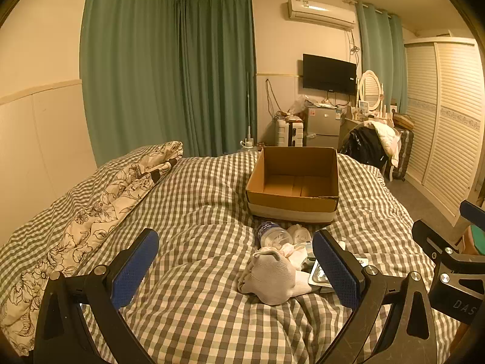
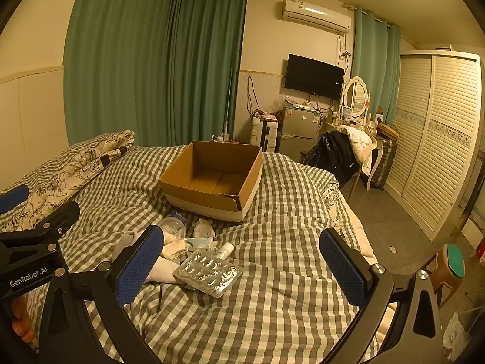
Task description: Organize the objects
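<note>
An empty cardboard box (image 1: 293, 194) (image 2: 230, 201) stands on the checked bed. In front of it lies a small pile: a clear plastic bottle (image 1: 272, 235) (image 2: 172, 224), a white sock (image 1: 271, 276) (image 2: 160, 268), a silver blister pack (image 2: 208, 273) (image 1: 318, 276), a small white tube (image 2: 225, 249) and a round white item (image 2: 202, 228). My left gripper (image 1: 235, 268) is open and empty, above the bed just short of the sock. My right gripper (image 2: 242, 267) is open and empty, hovering near the blister pack.
A flowered quilt (image 1: 100, 212) lies along the bed's left side by the wall. Right of the bed are the floor, a louvred wardrobe (image 2: 436, 139), a chair with clothes (image 2: 342, 148) and a stool (image 2: 448, 267). A fridge (image 1: 322, 126) and green curtains stand behind.
</note>
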`<state>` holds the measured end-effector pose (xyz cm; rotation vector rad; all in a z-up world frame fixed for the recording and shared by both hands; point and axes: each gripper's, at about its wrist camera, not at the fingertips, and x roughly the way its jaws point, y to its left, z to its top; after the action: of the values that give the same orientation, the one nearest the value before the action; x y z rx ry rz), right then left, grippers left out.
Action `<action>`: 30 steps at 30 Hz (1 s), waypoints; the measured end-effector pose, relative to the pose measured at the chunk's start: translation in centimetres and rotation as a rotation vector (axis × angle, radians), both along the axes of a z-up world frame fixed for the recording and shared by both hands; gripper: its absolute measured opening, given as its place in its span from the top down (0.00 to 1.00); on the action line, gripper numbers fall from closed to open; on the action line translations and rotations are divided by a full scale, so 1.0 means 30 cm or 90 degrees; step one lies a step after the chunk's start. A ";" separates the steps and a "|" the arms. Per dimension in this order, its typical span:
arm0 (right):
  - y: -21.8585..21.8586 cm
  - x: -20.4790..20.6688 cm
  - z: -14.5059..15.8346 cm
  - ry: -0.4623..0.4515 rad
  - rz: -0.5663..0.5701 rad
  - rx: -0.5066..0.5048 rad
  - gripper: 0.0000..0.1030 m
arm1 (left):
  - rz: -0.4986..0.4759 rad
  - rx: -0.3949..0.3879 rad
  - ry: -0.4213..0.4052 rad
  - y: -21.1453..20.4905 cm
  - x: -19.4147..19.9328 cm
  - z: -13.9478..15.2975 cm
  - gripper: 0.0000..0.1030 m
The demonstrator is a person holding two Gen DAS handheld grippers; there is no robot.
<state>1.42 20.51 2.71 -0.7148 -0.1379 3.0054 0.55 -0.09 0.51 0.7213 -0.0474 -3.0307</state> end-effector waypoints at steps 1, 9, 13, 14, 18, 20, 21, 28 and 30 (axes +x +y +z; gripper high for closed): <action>0.000 0.000 0.000 0.000 0.000 0.000 0.00 | 0.000 0.000 0.000 0.000 0.000 0.001 0.00; 0.001 0.002 -0.003 0.000 0.001 0.000 0.00 | -0.001 0.001 -0.001 0.001 -0.001 0.003 0.00; 0.002 0.003 -0.003 -0.001 0.001 0.000 0.00 | -0.004 0.002 -0.001 0.003 -0.001 0.006 0.00; 0.002 0.004 -0.005 -0.001 0.001 0.001 0.00 | -0.005 0.002 -0.001 0.004 -0.002 0.007 0.00; 0.001 0.005 -0.006 -0.001 0.001 0.000 0.00 | -0.006 0.000 -0.001 0.009 0.000 0.008 0.00; 0.001 0.006 -0.005 -0.001 0.002 0.001 0.00 | -0.007 0.000 0.000 0.009 0.000 0.010 0.00; 0.001 0.005 -0.005 -0.001 0.001 0.001 0.00 | -0.007 0.000 -0.001 0.009 0.000 0.009 0.00; -0.001 0.007 -0.004 -0.001 0.002 0.002 0.00 | -0.007 0.000 0.000 0.010 0.000 0.009 0.00; -0.001 0.007 -0.004 -0.001 0.002 0.001 0.00 | -0.007 0.000 0.000 0.010 0.001 0.009 0.00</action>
<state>1.62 20.49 2.61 -0.7163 -0.1424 3.0071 0.57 0.21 0.77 0.7234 -0.0510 -3.0410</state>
